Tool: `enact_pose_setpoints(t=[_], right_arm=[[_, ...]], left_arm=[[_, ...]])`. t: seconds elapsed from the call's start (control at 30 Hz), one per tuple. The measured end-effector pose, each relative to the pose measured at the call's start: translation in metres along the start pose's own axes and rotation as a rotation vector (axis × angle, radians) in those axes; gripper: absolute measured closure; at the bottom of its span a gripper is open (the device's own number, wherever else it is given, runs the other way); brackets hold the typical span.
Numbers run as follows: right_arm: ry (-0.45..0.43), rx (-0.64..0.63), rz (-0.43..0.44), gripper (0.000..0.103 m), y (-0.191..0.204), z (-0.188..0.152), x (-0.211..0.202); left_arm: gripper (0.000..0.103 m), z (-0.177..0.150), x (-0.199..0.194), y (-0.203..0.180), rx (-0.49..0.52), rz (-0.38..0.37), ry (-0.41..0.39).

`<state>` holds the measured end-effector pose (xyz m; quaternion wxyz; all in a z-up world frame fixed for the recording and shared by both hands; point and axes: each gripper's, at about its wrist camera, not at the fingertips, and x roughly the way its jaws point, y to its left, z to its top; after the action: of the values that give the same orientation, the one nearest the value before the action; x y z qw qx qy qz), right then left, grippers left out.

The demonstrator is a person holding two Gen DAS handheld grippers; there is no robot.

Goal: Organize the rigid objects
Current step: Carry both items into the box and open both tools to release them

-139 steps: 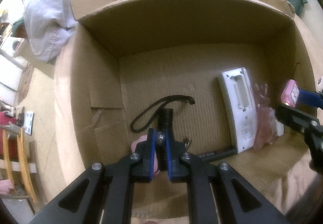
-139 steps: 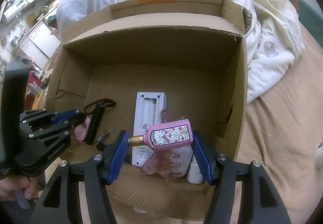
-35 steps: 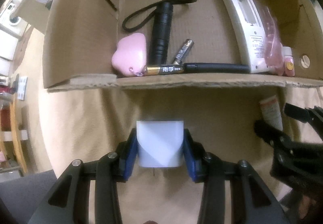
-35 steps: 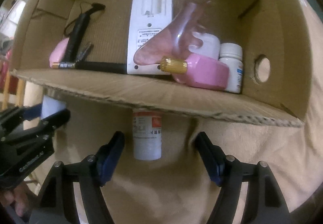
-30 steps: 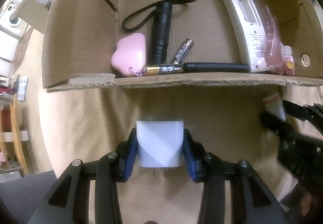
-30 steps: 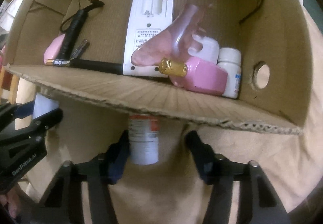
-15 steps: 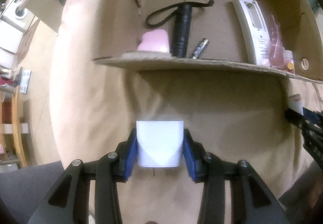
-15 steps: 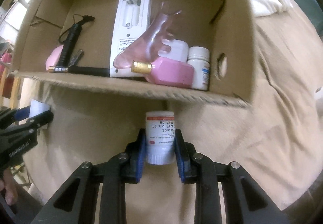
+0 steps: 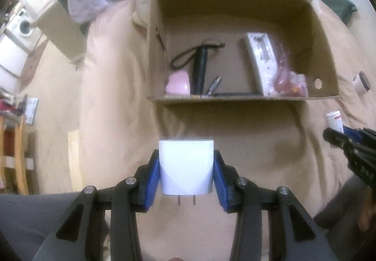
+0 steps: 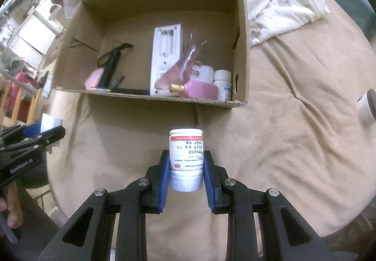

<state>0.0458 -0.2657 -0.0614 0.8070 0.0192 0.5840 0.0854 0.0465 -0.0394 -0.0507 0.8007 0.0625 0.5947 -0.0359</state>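
Note:
My left gripper [image 9: 186, 162] is shut on a white plug adapter [image 9: 186, 170], prongs toward me, held above the beige blanket in front of the cardboard box [image 9: 235, 97]. My right gripper [image 10: 186, 160] is shut on a white pill bottle [image 10: 186, 155] with a red-striped label, cap toward me, also above the blanket. The box [image 10: 145, 95] lies open and holds a black flashlight [image 9: 199, 68], a pink case [image 9: 178, 83], a white device [image 10: 166, 59], a pink perfume bottle [image 10: 199, 91] and a white bottle [image 10: 223, 84]. Each gripper shows at the edge of the other's view.
A small round jar [image 10: 366, 106] lies on the beige blanket [image 10: 293, 143] right of the box. A rumpled cream quilt [image 10: 282, 2] is heaped behind the box. A hand [image 10: 9, 214] holds the left gripper's handle. Room furniture stands beyond the bed's left edge.
The right gripper closed on the pill bottle that lay on the blanket and lifted it. Both grippers rose and drew back from the box, the left still holding the adapter.

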Motion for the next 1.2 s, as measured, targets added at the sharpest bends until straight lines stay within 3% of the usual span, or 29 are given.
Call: enact_pose_setpoints(t=[0.27,0.53,0.8,1.2], right_arm=[[-0.17,0.004,-0.016,0.075,0.007,0.008,-0.035],[-0.274,-0.009,0.04,0.075,0.007,0.03,-0.053],[-0.282,-0.046,0.038,0.075,0.011,0.059,-0.04],[-0.21,-0.037,0.029,0.075,0.011,0.089,0.002]], left_arm=[[0.065,0.021,-0.027,0.004,0.013,-0.002,-0.082],[0.065,0.058,-0.041,0.001,0.032,-0.001,-0.151],[0.065,0.089,-0.022,-0.017,0.077,0.001,-0.151],[0.065,0.111,0.028,-0.039,0.111,0.006,-0.117]])
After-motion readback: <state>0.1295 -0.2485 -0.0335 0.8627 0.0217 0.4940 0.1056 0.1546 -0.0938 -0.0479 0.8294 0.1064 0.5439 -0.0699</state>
